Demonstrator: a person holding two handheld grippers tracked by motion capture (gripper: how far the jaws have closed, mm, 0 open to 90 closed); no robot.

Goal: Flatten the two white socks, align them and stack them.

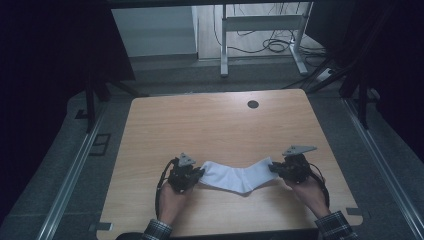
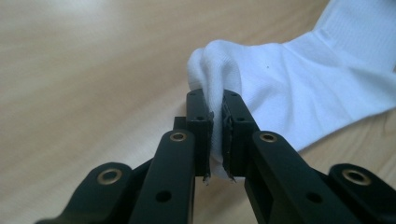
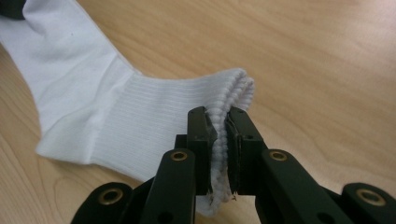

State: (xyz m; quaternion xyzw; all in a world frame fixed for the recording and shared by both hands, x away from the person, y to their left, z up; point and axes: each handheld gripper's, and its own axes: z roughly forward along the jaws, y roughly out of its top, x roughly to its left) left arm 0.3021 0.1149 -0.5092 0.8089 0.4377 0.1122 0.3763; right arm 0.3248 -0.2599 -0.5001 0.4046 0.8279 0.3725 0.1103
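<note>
1. Looking down from the high view, the biggest thing I had was the wooden table [image 1: 220,125], light grain, with a small dark round hole [image 1: 253,104] near its far edge.
2. Next down, the white sock [image 1: 235,175] lay on the near part of the table, stretched out between my two grippers and sagging a bit at the middle, where the heel bend pointed toward me.
3. My left gripper [image 2: 217,116] was clamped down on the smooth toe end of the sock. In the left gripper view the jaws were pressed tight on a bunched fold of fabric that puffed up above them.
4. My right gripper [image 3: 219,126] had the ribbed cuff end. In the right gripper view the jaws were pinching the doubled-up cuff edge, with ribbing poking out above and below them.
5. From above, the left gripper [image 1: 186,175] and right gripper [image 1: 292,166] sat well apart, each held in a hand with a plaid sleeve [image 1: 336,226] coming in at the bottom.
</note>
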